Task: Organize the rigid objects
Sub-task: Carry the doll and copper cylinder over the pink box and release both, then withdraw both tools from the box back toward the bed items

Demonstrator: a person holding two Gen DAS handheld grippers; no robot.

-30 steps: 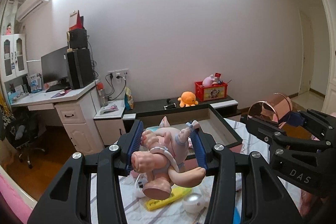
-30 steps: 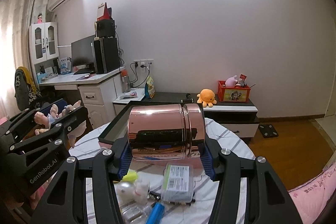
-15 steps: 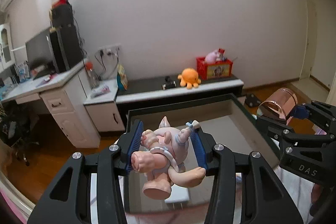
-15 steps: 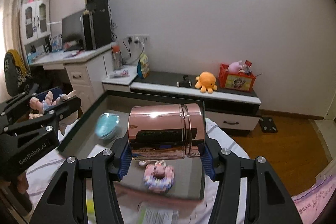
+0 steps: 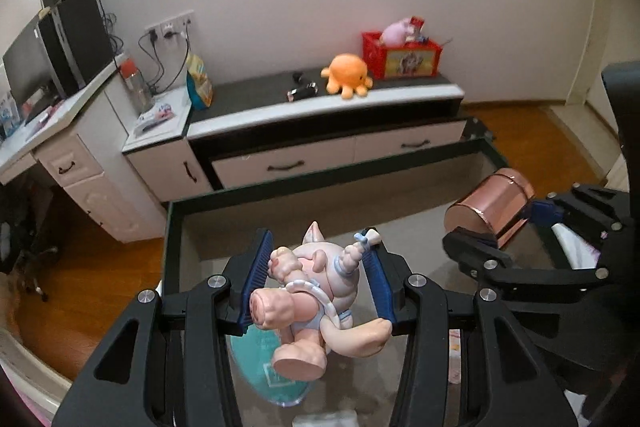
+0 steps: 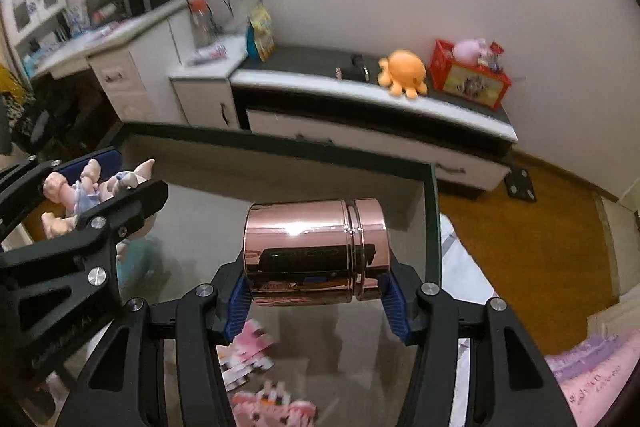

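My left gripper (image 5: 316, 287) is shut on a pink pig figurine (image 5: 312, 303) and holds it above the dark-rimmed grey box (image 5: 304, 183). My right gripper (image 6: 316, 291) is shut on a rose-gold metal canister (image 6: 316, 251), lying sideways between the pads, above the same box (image 6: 280, 147). In the left wrist view the canister (image 5: 490, 207) and right gripper show at the right. In the right wrist view the figurine (image 6: 88, 191) and left gripper show at the left. A teal oval object (image 5: 272, 371) and pink block toys (image 6: 248, 351) lie on the box floor.
A low TV cabinet (image 5: 320, 131) stands behind the box, with an orange octopus plush (image 5: 348, 73) and a red toy crate (image 5: 400, 57). A white desk (image 5: 60, 131) with a monitor stands at the left. Wooden floor (image 6: 528, 239) and a striped cloth lie to the right.
Both grippers have moved forward and tilted down over the box, still holding the figurine and canister. The loose items on the cloth have dropped out of view; the box floor now fills the lower frame.
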